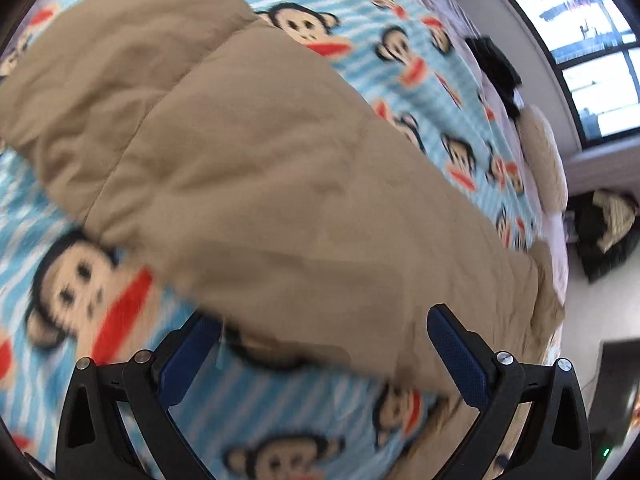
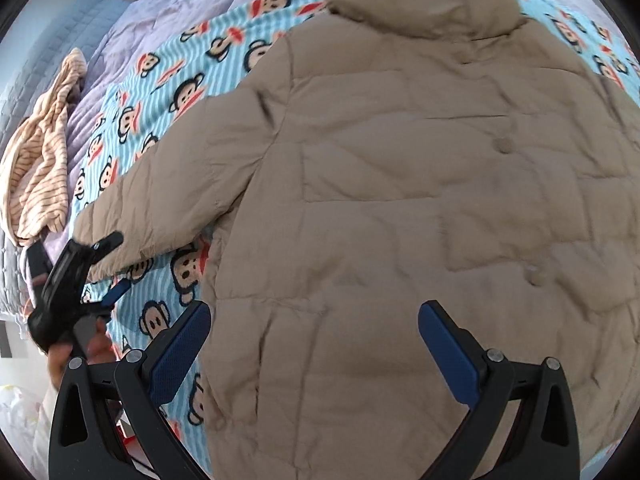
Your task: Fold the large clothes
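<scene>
On bed, atop blue-striped monkey-print fleece blanket (image 2: 168, 92): tan quilted puffer coat (image 2: 420, 200) lies flat, front up, collar far from you. No fold made yet; sleeves, body all remain. Your left gripper (image 1: 324, 344) gapes wide, empty, at sleeve cuff (image 2: 108, 240). Your right gripper (image 2: 316, 332) gapes wide, empty, over hem.

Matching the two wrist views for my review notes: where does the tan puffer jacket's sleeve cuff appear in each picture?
Left wrist view: the sleeve cuff is at lower centre, just ahead of the open left gripper, blurred.
Right wrist view: the same cuff lies at the left edge, beside the left gripper; the right gripper hovers open over the jacket body.
Shared landmark: the monkey-print blanket.
</scene>
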A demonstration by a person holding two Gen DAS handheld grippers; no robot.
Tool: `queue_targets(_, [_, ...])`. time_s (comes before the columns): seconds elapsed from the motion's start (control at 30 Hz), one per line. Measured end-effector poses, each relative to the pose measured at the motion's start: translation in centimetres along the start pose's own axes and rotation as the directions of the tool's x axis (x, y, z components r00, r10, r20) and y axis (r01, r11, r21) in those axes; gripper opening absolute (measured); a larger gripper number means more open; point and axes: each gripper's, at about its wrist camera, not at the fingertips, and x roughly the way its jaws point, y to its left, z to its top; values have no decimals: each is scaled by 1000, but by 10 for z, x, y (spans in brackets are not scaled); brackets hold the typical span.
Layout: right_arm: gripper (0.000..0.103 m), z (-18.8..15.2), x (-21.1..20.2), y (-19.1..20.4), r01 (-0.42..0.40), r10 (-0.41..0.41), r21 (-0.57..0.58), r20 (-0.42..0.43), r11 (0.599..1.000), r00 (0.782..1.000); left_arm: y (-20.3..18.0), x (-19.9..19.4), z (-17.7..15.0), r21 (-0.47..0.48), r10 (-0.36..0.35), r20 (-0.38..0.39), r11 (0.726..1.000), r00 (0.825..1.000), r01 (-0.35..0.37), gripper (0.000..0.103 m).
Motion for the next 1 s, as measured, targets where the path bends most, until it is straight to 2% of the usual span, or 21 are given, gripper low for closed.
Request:
queue_targets(0.17, [103,15,15,11,-49,50,-20,35,999,998,-5,1,34,0,-31,111,1000,993,31,103])
queue_targets(0.23, [103,24,19,15,-70,72,-29,56,997,996,-7,1,45,-5,-14,144,1000,989,15,97])
queue_targets(0.27, [103,29,22,17,-81,83,-31,64,996,995,-7,2,49,-9,4,147,1000,989,-2,80])
queue_targets(0.3, [103,34,24,20,-97,99,-32,77,995,992,-6,3,52,-10,30,147,1000,989,-29,55])
queue_targets(0.33, [103,40,27,23,-113,115,-32,96,993,989,-3,4,54,0,38,151,999,988,-38,39])
queue_targets(0.37, [103,45,28,26,-121,124,-30,114,992,986,0,2,55,19,1,149,1000,989,-4,7])
queue_targets(0.4, [97,51,30,29,-135,137,-28,135,991,981,1,-1,57,26,-43,140,999,989,40,7])
queue_targets(0.47, [43,61,38,33,-189,191,-23,144,982,971,-5,-12,57,69,-30,173,997,985,18,7])
queue_targets(0.5, [2,67,45,35,-220,219,-8,128,976,967,-13,-19,57,105,-22,193,994,981,1,7])
queue_targets(0.63, [2,80,70,39,-298,292,29,119,954,949,-52,-54,51,263,-47,274,964,961,-27,7])
queue_targets(0.7, [2,81,87,43,-328,325,25,81,944,942,-74,-69,44,333,-75,294,943,953,-28,7])
queue_targets(0.8, [1,74,117,43,-341,341,49,8,939,940,-122,-87,25,464,-158,281,886,947,10,7])
queue_targets(0.9, [1,68,132,42,-345,346,47,-17,937,938,-179,-85,0,579,-238,225,813,945,67,7])
queue_targets(1.0, [1,67,127,36,-398,400,45,-55,916,915,-233,-77,-32,654,-319,136,740,938,157,7])
